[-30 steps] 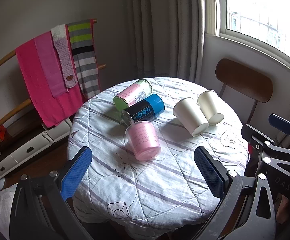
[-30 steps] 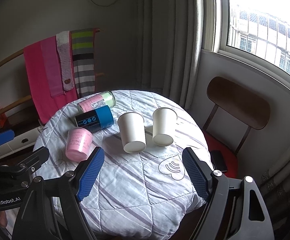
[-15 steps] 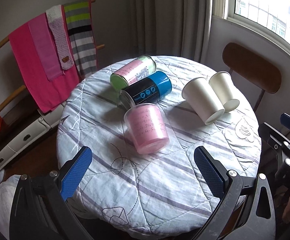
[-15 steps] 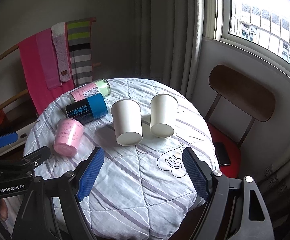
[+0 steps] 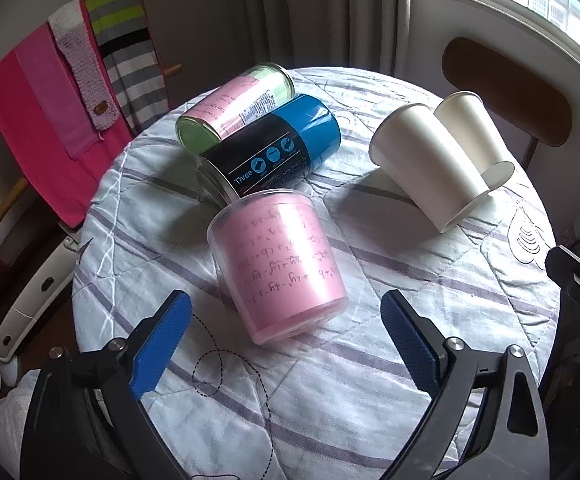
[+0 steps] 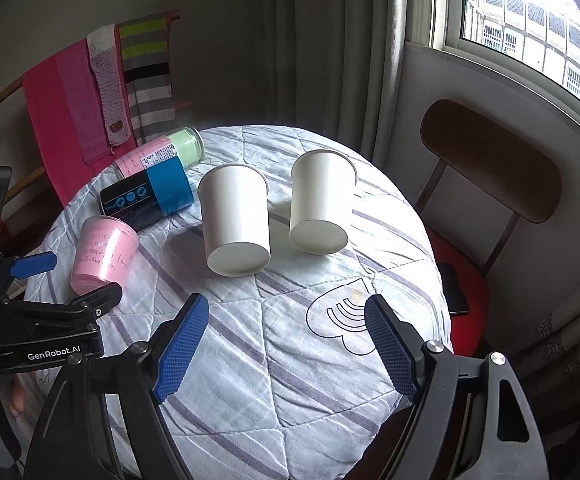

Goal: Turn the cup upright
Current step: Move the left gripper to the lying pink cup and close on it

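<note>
A pink translucent cup (image 5: 279, 264) stands upside down on the round table, also in the right wrist view (image 6: 103, 254). Two white paper cups stand upside down: the nearer one (image 5: 426, 166) (image 6: 235, 218) and the farther one (image 5: 476, 138) (image 6: 322, 202). My left gripper (image 5: 285, 344) is open and empty, just in front of the pink cup with its fingers either side. My right gripper (image 6: 285, 344) is open and empty, a short way in front of the white cups.
A blue-and-black can (image 5: 273, 156) and a pink-and-green can (image 5: 235, 110) lie on their sides behind the pink cup. The table wears a striped quilted cloth (image 6: 290, 360). A wooden chair (image 6: 490, 160) stands at the right. Towels (image 5: 49, 100) hang on a rack at the left.
My left gripper has moved forward and down toward the pink cup, which now looms large between its fingers. My right gripper has moved closer to the white cups.
</note>
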A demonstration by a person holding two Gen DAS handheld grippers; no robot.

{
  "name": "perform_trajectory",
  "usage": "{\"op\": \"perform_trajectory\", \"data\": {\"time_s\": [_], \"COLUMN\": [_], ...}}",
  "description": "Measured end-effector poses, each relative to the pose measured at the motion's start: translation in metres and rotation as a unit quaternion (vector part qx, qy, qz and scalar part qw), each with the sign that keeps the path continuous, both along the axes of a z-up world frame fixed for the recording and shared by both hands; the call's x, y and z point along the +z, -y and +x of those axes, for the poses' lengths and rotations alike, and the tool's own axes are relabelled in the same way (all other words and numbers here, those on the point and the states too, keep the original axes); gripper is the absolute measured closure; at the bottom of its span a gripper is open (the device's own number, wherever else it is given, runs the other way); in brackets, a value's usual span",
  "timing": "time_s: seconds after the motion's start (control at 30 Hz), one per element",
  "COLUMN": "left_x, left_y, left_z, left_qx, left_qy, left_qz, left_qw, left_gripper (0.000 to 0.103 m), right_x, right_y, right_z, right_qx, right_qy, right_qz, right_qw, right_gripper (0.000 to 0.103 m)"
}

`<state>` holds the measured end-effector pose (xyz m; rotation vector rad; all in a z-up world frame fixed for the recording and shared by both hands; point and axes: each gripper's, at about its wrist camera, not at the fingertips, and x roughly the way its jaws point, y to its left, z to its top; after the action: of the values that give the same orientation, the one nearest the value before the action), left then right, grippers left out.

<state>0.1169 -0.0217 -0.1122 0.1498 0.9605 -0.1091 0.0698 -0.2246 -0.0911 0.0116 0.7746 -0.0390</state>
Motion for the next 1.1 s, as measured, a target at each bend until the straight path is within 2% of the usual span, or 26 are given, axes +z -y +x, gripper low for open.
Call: {"op": "perform_trajectory", "data": {"time_s": [0.2,0.37,0.43,0.6,0.73,0.83,1.0,1.1], "left_x": [-0.009,-0.015,-0.017,-0.016,-0.015,-0.014,-0.016,-0.018], "left_y": [-0.004,-0.008,-0.01,-0.011,-0.008,-0.009,-0.016,-0.024], "left_z": [0.013,0.019,0.019,0.015,0.006,-0.003,-0.013,-0.015], "left_qx": [-0.004,-0.012,-0.017,-0.071,-0.123,-0.15,-0.173,-0.171], "left_qy": [-0.006,-0.015,-0.016,-0.009,0.0,-0.001,-0.003,-0.008], "left_qz": [0.008,0.008,0.01,0.016,0.037,0.037,0.047,0.052], "left_qw": [0.9999,0.9998,0.9997,0.9973,0.9917,0.988,0.9838,0.9838], "left_gripper": [0.014,0.028,0.029,0.03,0.03,0.03,0.032,0.032], "right_x": [-0.008,-0.011,-0.011,-0.013,-0.015,-0.018,-0.026,-0.031], "right_y": [-0.002,-0.006,-0.008,-0.012,-0.017,-0.022,-0.034,-0.041], "right_z": [0.009,0.011,0.011,0.012,0.012,0.011,0.009,0.009], "right_qx": [0.002,0.006,0.007,0.008,0.005,0.003,0.0,-0.002], "right_qy": [-0.013,-0.02,-0.021,-0.028,-0.035,-0.042,-0.056,-0.065], "right_qz": [0.004,0.004,0.003,0.004,0.009,0.017,0.031,0.031], "right_qw": [1.0,1.0,1.0,1.0,0.999,0.999,0.998,0.997], "right_gripper": [0.022,0.022,0.022,0.022,0.022,0.022,0.022,0.022]}}
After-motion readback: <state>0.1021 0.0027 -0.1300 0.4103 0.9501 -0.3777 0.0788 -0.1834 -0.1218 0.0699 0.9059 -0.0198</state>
